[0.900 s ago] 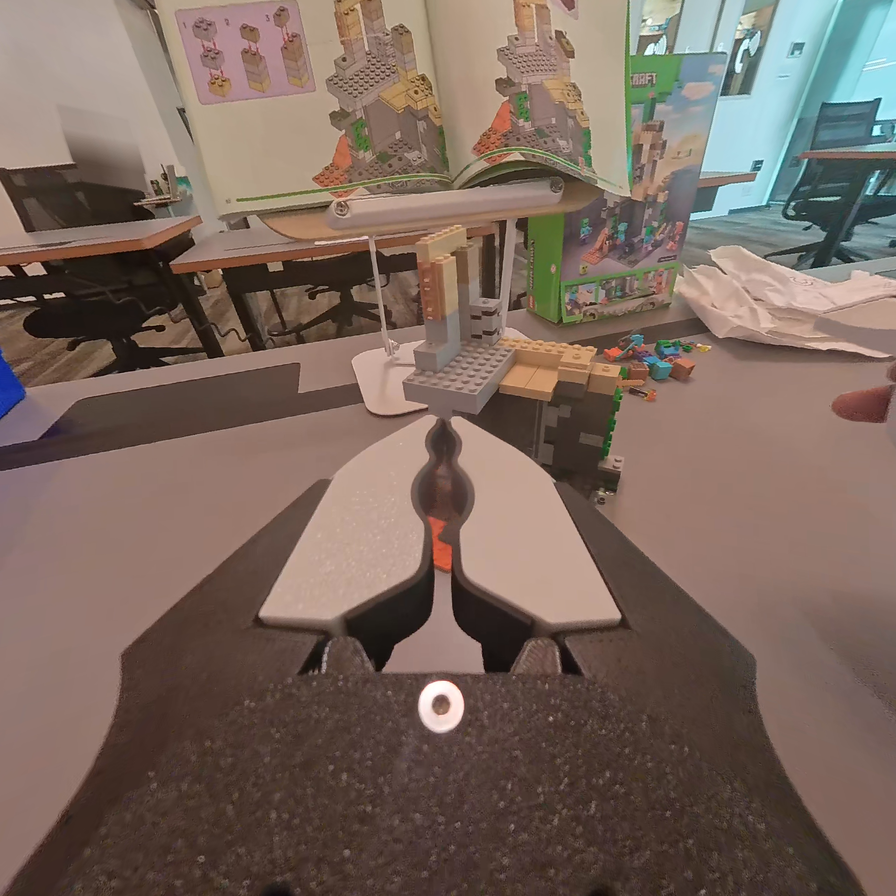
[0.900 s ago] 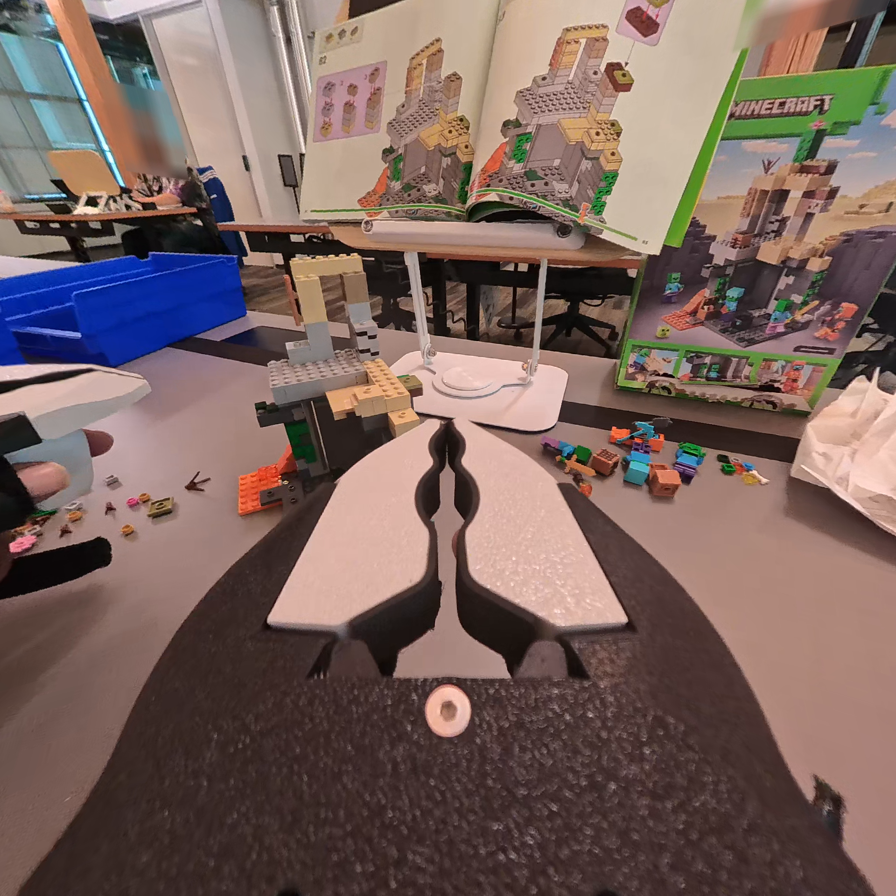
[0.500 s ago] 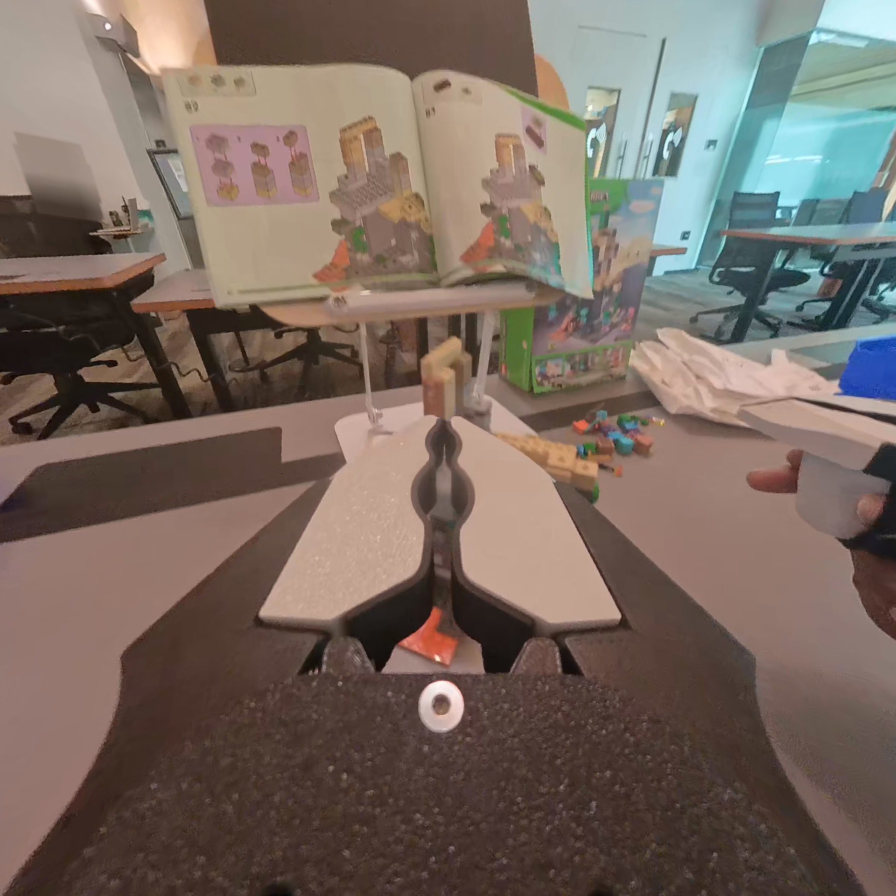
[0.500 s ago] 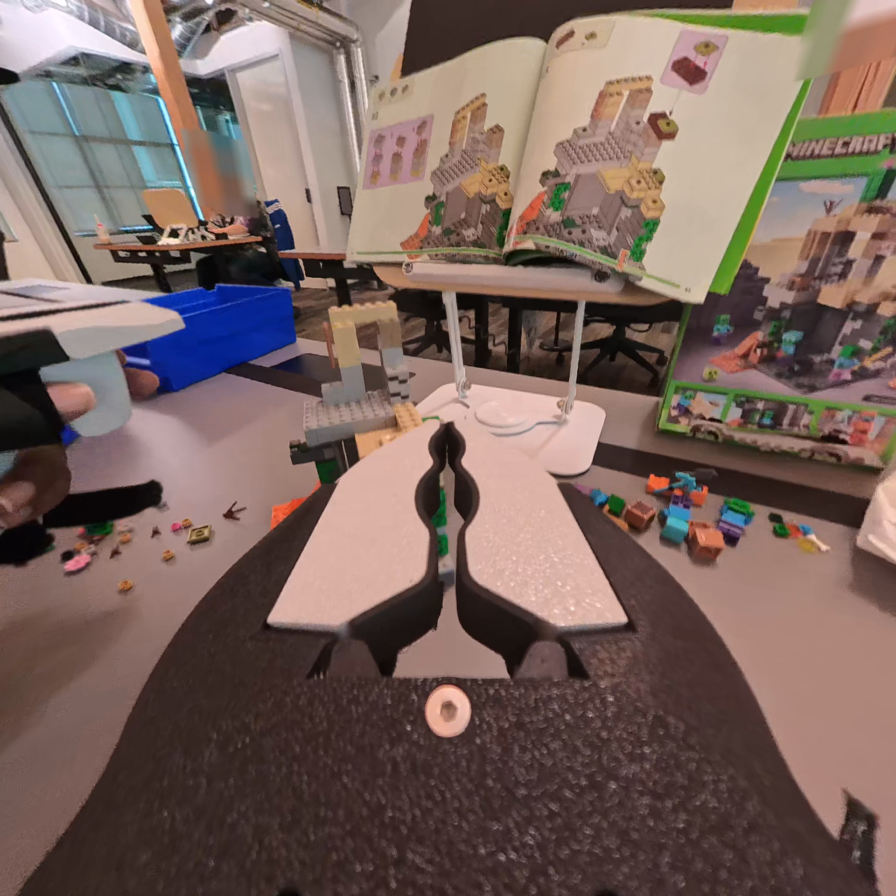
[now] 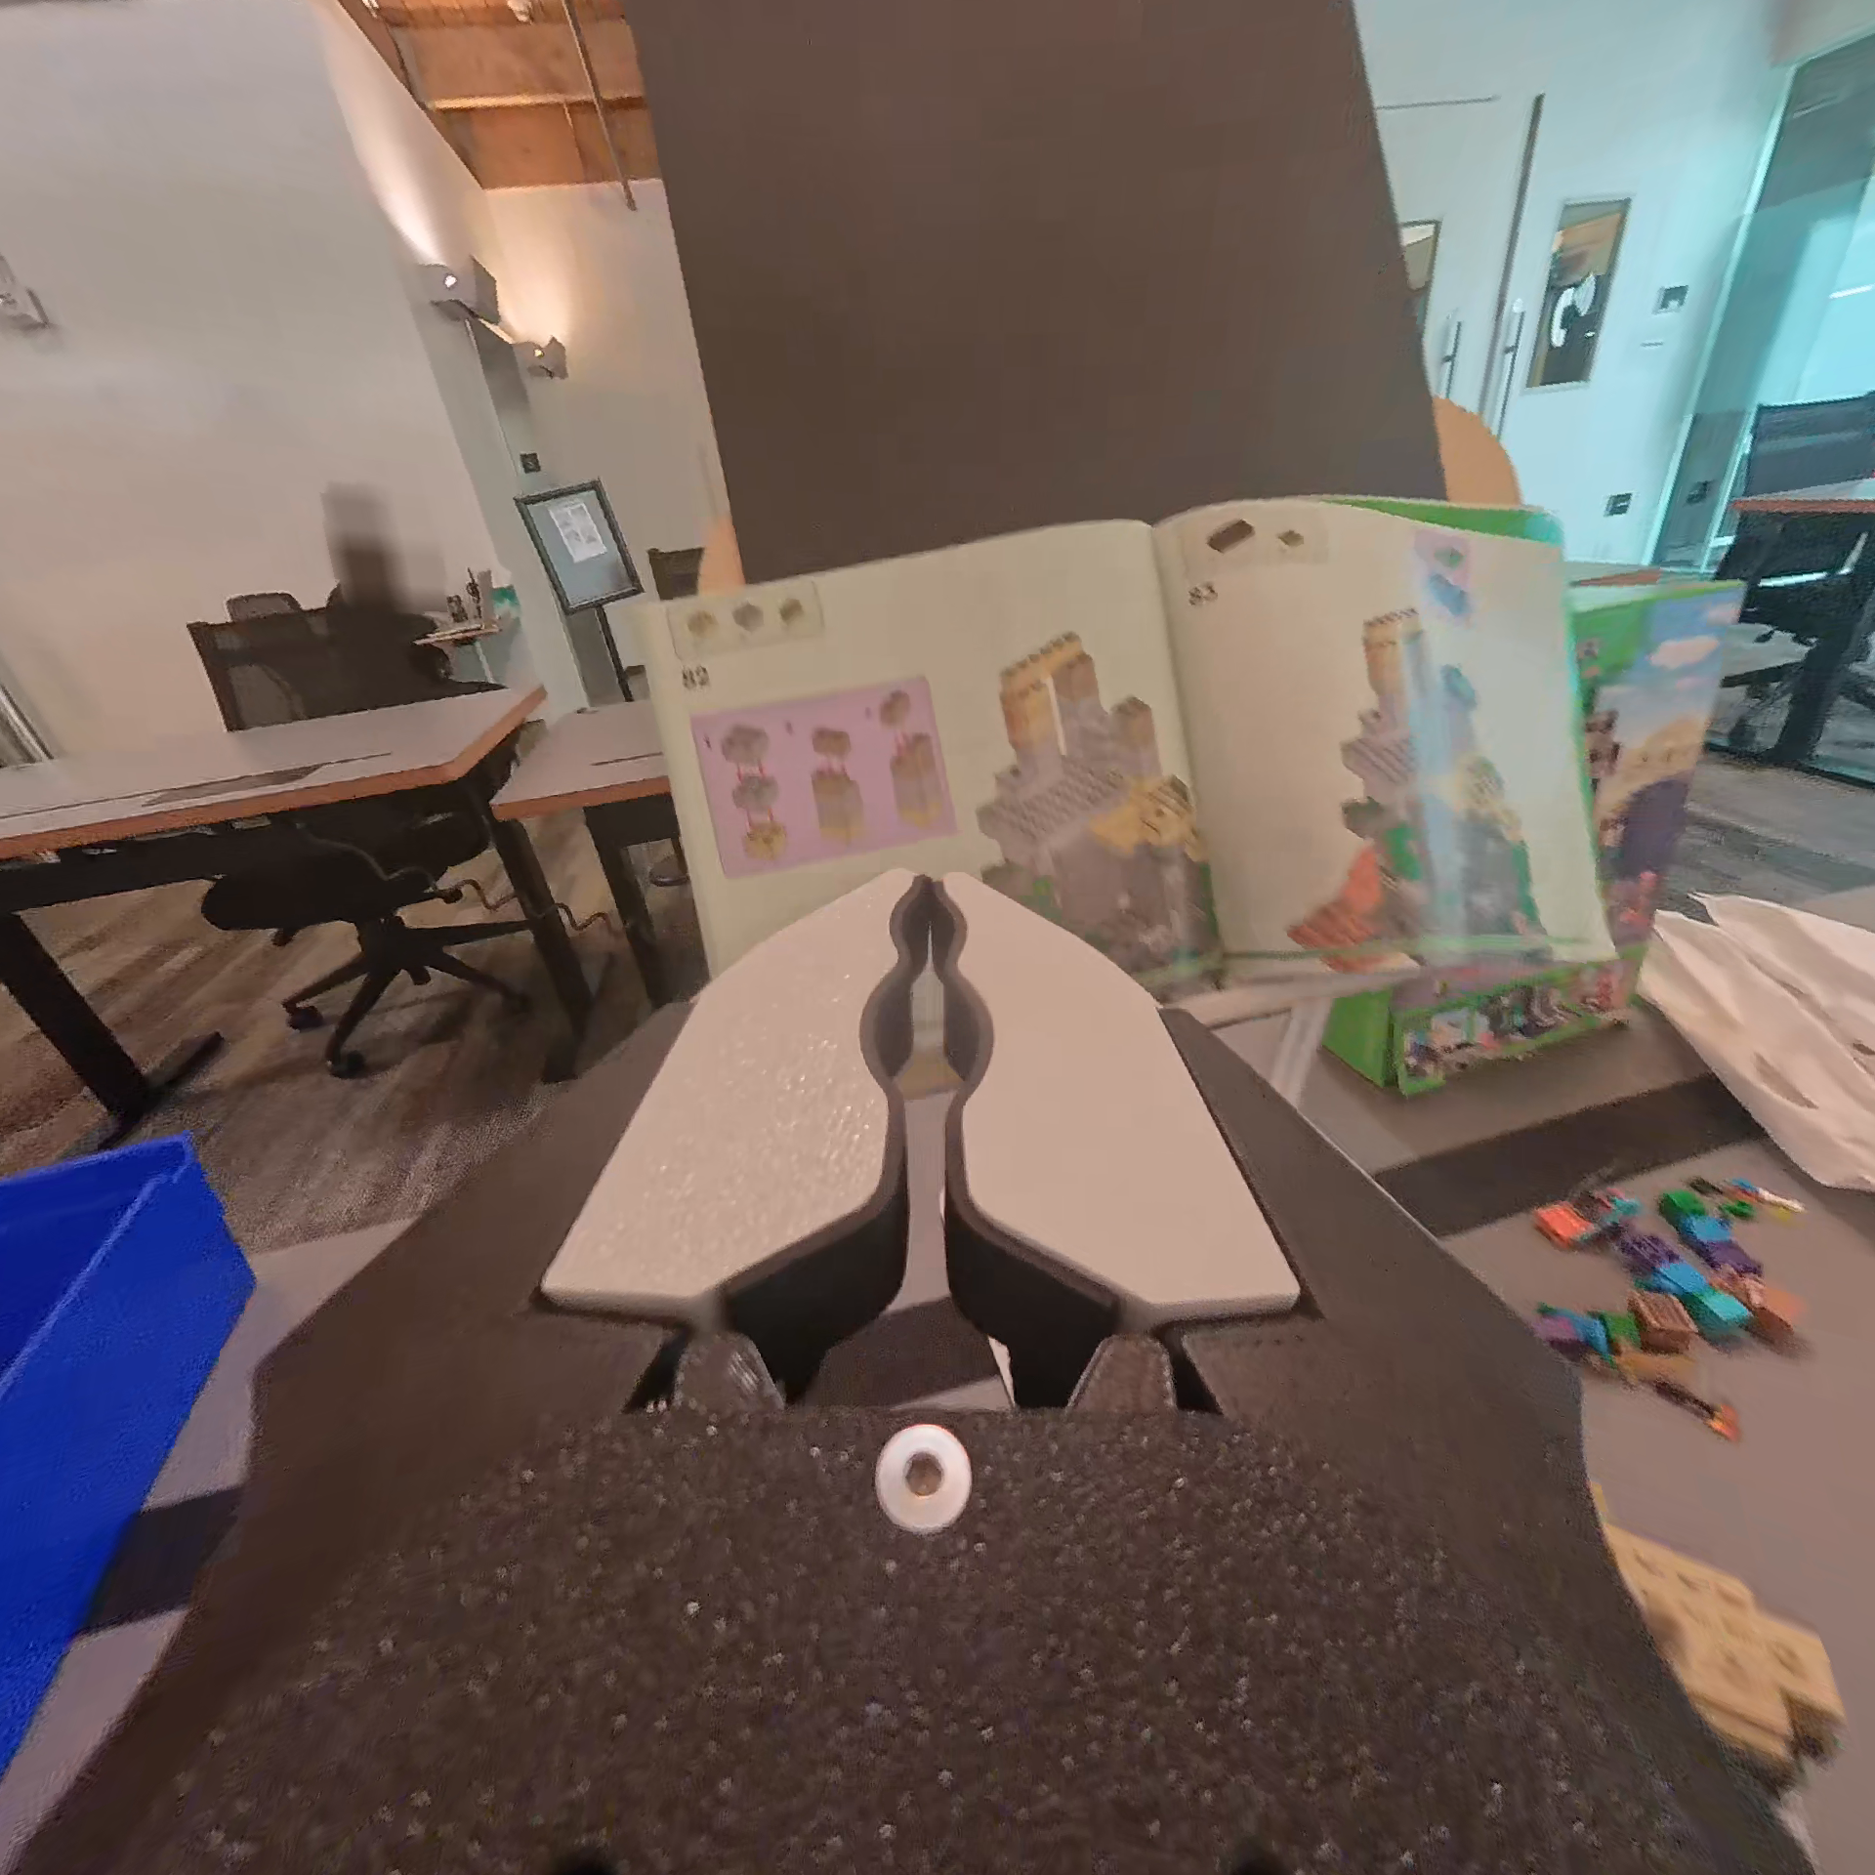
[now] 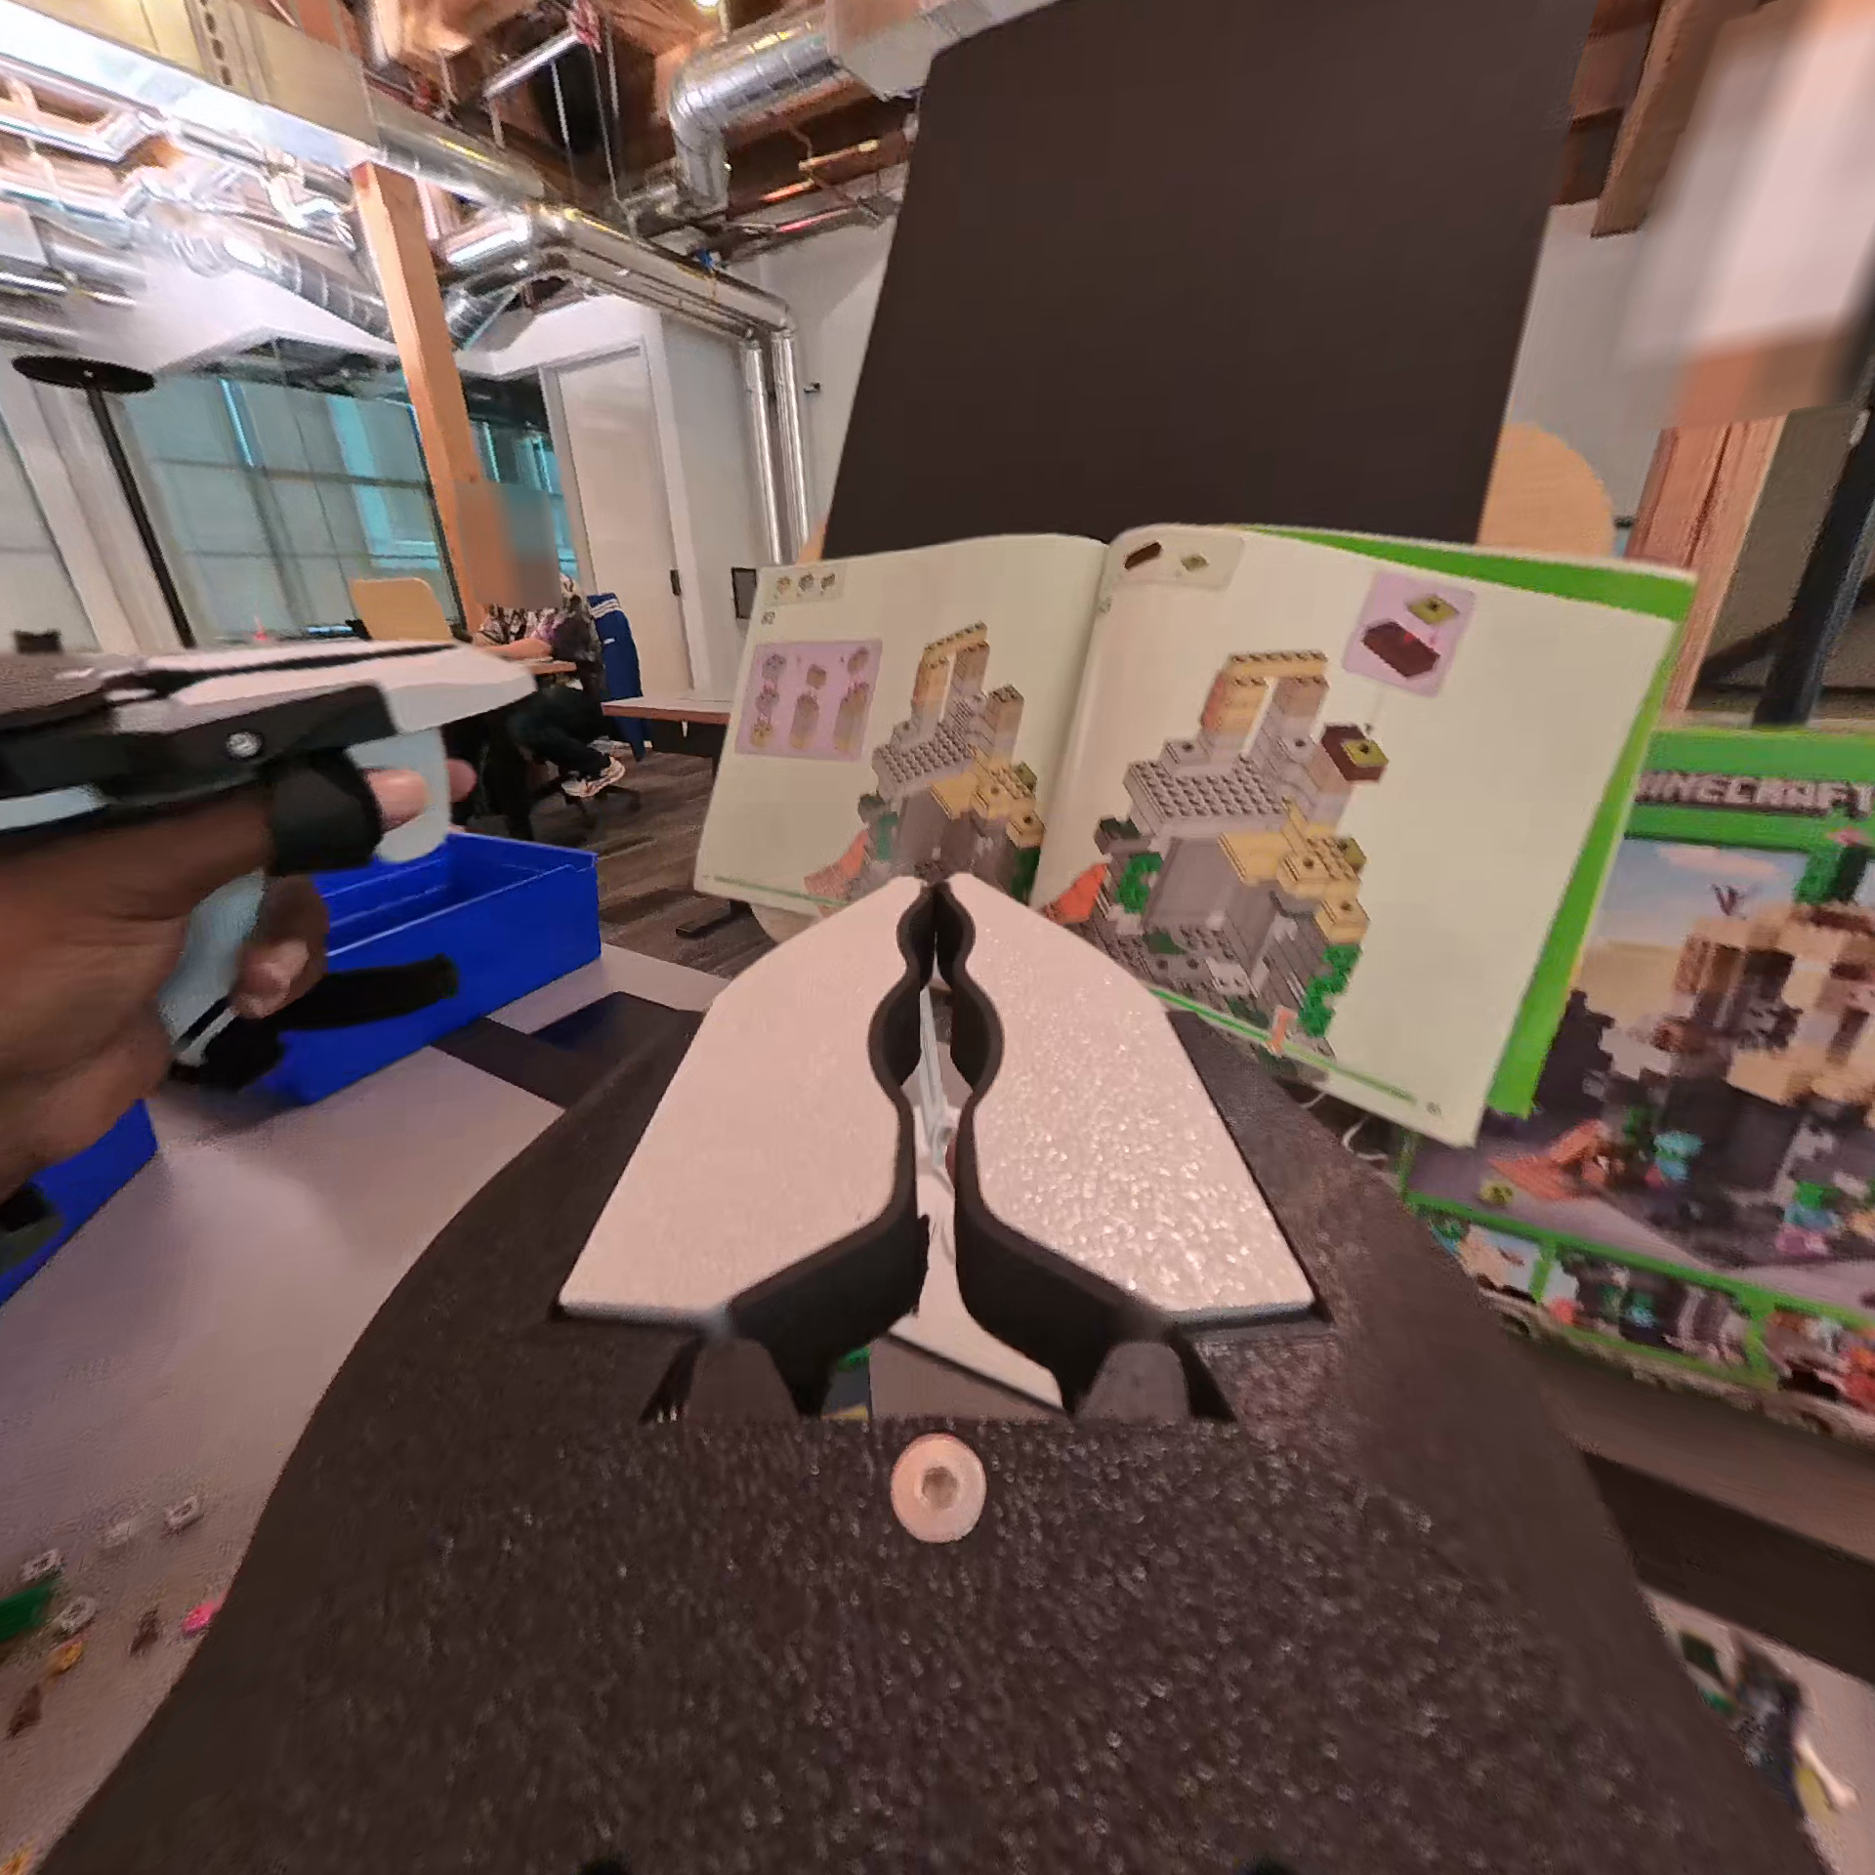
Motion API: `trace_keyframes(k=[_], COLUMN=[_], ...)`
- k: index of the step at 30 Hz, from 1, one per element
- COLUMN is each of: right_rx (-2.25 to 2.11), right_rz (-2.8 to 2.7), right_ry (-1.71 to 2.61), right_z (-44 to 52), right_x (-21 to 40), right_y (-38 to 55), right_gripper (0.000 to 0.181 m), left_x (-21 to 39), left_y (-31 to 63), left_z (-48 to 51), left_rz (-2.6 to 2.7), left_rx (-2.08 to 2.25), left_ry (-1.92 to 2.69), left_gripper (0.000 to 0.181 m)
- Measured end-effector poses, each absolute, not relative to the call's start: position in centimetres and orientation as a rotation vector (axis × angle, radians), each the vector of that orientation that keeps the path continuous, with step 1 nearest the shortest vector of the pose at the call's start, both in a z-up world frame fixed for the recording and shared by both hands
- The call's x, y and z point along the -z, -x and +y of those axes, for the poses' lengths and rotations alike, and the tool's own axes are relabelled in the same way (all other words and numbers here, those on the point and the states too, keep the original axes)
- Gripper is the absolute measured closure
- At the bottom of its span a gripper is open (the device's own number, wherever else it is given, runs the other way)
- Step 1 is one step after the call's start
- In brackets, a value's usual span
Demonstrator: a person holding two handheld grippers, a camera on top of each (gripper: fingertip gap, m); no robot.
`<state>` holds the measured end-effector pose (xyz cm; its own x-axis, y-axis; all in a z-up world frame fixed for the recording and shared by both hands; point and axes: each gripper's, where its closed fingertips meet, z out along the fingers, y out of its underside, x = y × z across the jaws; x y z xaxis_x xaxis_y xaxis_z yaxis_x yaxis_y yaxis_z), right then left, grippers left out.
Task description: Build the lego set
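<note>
My left gripper [image 5: 930, 893] is shut and empty, raised and pointing at the open instruction booklet [image 5: 1116, 751]. My right gripper [image 6: 931, 895] is also shut and empty, pointing at the same booklet [image 6: 1167, 802]. The left gripper, held in a hand, also shows at the left of the right wrist view [image 6: 487, 690]. Only a tan corner of the lego build [image 5: 1725, 1654] shows, at the lower right of the left wrist view. The rest of the build is hidden below both grippers. Loose coloured bricks [image 5: 1674, 1278] lie on the grey table.
The green set box [image 6: 1705, 1116] stands behind the booklet at the right. A blue bin [image 6: 457, 913] sits at the left; it also shows in the left wrist view [image 5: 91, 1349]. White paper bags [image 5: 1786, 1025] lie at the far right. Tiny pieces [image 6: 91, 1613] are scattered at the left. There is about 20 cm between the tips of the two grippers.
Both grippers have lifted and tilted up, away from the lego build, which has dropped out of view. The booklet now fills the middle of both views. Both stay shut.
</note>
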<state>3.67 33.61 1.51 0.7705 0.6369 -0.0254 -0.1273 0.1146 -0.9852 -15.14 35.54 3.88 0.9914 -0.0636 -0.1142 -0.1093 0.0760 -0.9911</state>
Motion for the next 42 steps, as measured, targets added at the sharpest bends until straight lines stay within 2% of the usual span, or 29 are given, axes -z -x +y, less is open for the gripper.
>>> trace_keyframes(k=[6, 13, 42], right_rx=[-0.600, -0.639, -0.633], right_rz=[-0.500, -0.550, -0.560], right_ry=[1.335, 1.337, 1.342], right_z=[34.7, 34.0, 32.9], right_x=[-2.5, -1.7, -0.3], right_y=[-0.3, 3.1, 1.3], right_gripper=[0.181, 0.181, 0.181], left_x=[-5.5, -2.5, -1.2], left_y=[17.5, 17.9, 17.3], left_z=[40.1, 43.0, 44.1], left_rz=[0.139, 0.138, 0.158], left_rx=[-0.111, -0.122, -0.129], left_ry=[1.530, 1.593, 1.614], left_gripper=[0.181, 0.181, 0.181])
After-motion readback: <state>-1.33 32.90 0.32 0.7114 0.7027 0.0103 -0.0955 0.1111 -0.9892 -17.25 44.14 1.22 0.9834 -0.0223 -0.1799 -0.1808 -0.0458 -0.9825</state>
